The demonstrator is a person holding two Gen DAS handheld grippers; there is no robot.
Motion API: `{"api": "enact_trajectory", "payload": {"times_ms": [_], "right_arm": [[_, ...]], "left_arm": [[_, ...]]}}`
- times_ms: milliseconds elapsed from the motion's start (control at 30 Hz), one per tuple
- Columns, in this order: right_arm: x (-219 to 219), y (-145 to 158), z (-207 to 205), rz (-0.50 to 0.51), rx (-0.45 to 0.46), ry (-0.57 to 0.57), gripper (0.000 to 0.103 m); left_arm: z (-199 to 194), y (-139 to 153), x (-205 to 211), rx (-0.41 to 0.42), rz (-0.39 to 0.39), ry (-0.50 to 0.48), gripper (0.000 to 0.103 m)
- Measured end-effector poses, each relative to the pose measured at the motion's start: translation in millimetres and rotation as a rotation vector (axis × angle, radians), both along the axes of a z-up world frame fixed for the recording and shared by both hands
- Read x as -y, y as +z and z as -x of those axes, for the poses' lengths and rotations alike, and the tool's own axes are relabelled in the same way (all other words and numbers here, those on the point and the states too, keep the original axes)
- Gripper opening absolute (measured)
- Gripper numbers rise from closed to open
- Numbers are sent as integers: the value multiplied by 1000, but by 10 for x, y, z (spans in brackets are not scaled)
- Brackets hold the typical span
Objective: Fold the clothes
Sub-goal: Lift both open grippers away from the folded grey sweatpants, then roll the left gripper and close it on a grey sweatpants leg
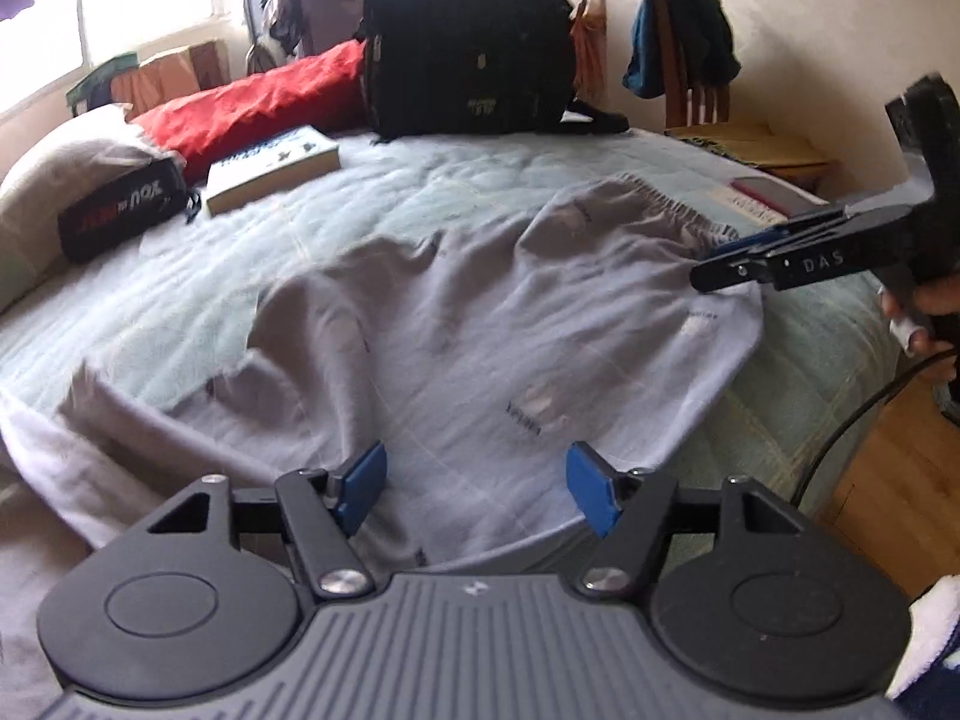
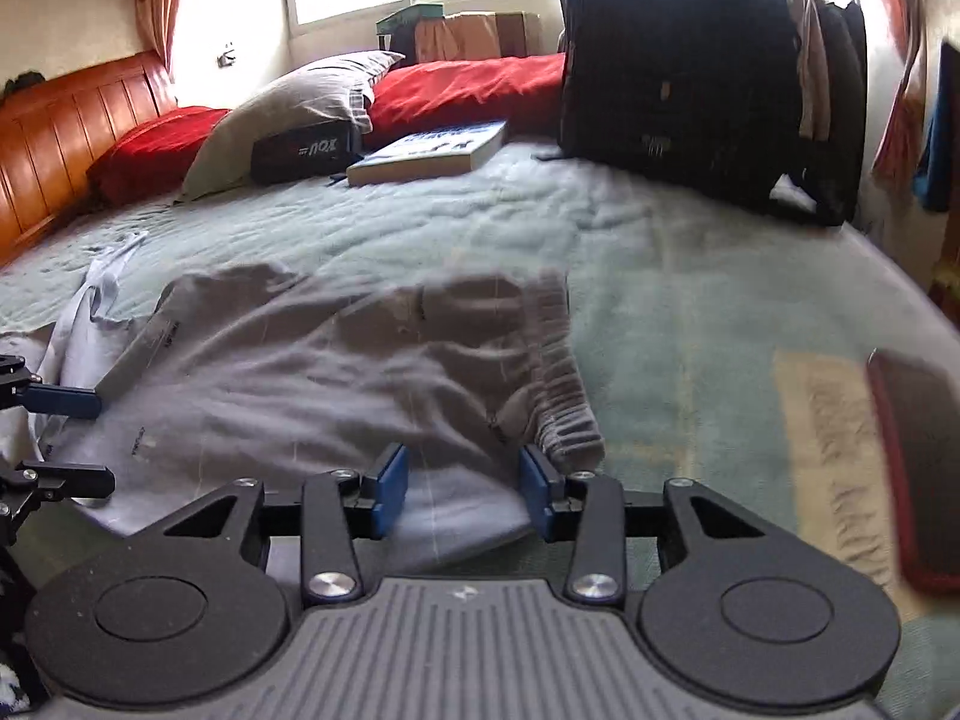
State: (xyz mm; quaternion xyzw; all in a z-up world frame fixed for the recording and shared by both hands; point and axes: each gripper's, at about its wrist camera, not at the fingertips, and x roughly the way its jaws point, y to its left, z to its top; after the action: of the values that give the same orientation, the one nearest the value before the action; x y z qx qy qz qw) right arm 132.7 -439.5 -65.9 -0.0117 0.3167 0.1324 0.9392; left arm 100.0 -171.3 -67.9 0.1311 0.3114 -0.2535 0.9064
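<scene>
A pair of grey sweatpants (image 1: 456, 324) (image 2: 312, 354) lies spread and creased on a pale green bedspread (image 1: 420, 180) (image 2: 690, 276). Its gathered elastic waistband (image 1: 666, 204) (image 2: 558, 396) is toward the right side. My left gripper (image 1: 477, 486) stands open just above the near edge of the cloth, with nothing pinched between its blue pads. In the right wrist view my right gripper (image 2: 465, 492) is open over the waistband corner, its pads clear of the fabric. It also shows in the left wrist view (image 1: 714, 273), held by a hand. The left gripper (image 2: 78, 441) shows open at the right view's left edge.
A black backpack (image 1: 468, 36) (image 2: 690, 60), a thick book (image 1: 273, 165) (image 2: 432, 153), a black pouch (image 1: 120, 210) and red and grey pillows lie at the far side of the bed. A red-cased phone (image 2: 924, 468) lies on the bed's right edge. A chair draped with clothes (image 1: 684, 42) stands beyond.
</scene>
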Motion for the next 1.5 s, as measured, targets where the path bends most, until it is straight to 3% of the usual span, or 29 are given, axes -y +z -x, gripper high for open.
{"api": "enact_trajectory", "payload": {"times_ms": [133,267,400,500,600,700,833,967,1133,1367,1500], "right_arm": [[-240,110,-91,35,57,70,61],[-274,-142,-307,54,-48,48,61],[-80,-215,-213,-22,-32,47,62],[-123,-207,-214,-1,-32,48,65],[-198,-226,-237,13,-28,47,71],[-212,-255,-221,5,-20,45,75],[-215,-231,-216,-5,-24,37,77],[-295,-115,-164,-8,-26,42,85],[-430,68,-55,-71,5,108,89],[-720,171,-153,-180,-9,184,93],[-869,123,-276,-215,-72,203,93]], "left_arm": [[-214,28,119,0,19,-30,70],[-493,-100,65,-87,39,45,71],[-433,-44,-98,-98,117,56,70],[-335,60,-104,-90,129,35,72],[-288,83,-85,-99,187,4,80],[-312,-79,-34,-165,162,52,81],[-199,-29,-94,-145,174,55,81],[-105,220,-395,-131,261,79,82],[-98,350,-1006,-162,336,217,86],[-284,99,-1868,-291,518,451,86],[-480,-73,-2134,-364,687,472,86]]}}
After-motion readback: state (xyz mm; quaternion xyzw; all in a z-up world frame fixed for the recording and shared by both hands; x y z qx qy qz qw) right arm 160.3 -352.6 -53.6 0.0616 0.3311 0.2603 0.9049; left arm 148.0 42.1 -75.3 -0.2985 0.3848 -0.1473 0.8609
